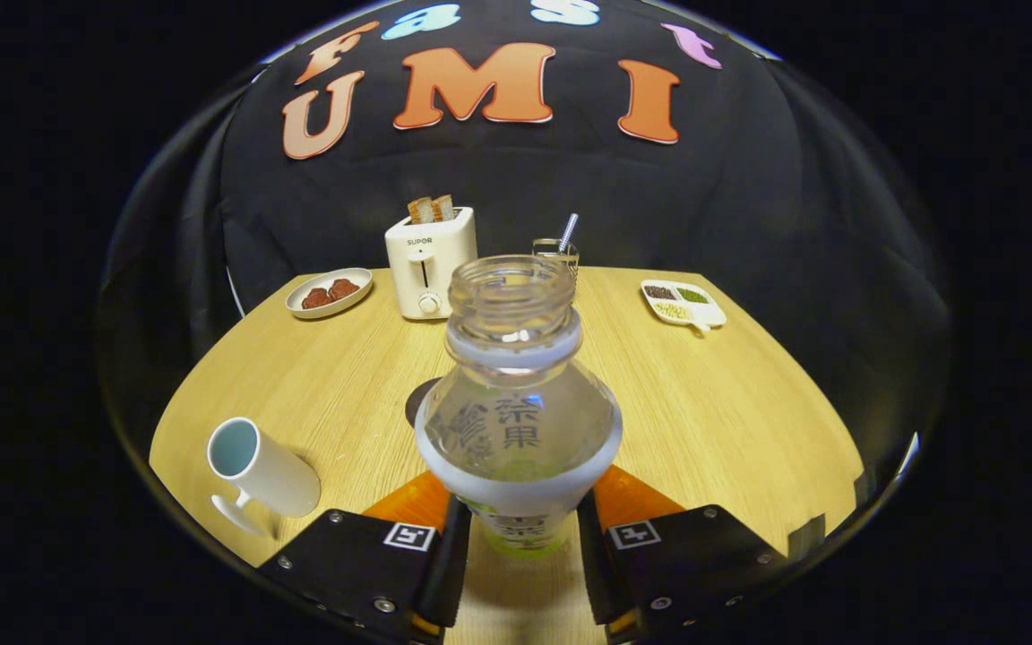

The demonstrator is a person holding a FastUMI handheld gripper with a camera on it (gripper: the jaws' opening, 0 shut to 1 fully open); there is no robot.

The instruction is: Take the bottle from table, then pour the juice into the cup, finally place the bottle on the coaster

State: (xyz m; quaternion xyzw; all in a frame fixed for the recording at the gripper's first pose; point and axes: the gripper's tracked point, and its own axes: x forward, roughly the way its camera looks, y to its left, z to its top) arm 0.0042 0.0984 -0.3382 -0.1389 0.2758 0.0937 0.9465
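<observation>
A clear plastic bottle [516, 394] with no cap stands upright between my fingers, and my gripper [516, 528] is shut on its lower body. Greenish juice shows at the bottle's bottom. A white cup [261, 470] with a pale blue inside stands on the wooden table [731, 403] to the left of my fingers. A dark round coaster [419, 400] peeks out from behind the bottle's left side, mostly hidden by it.
At the table's far side stand a white toaster [431, 262] with two slices in it, a small plate [329, 292] of red food to its left, a glass with a straw [559, 246] behind the bottle, and a divided dish [683, 303] at the right.
</observation>
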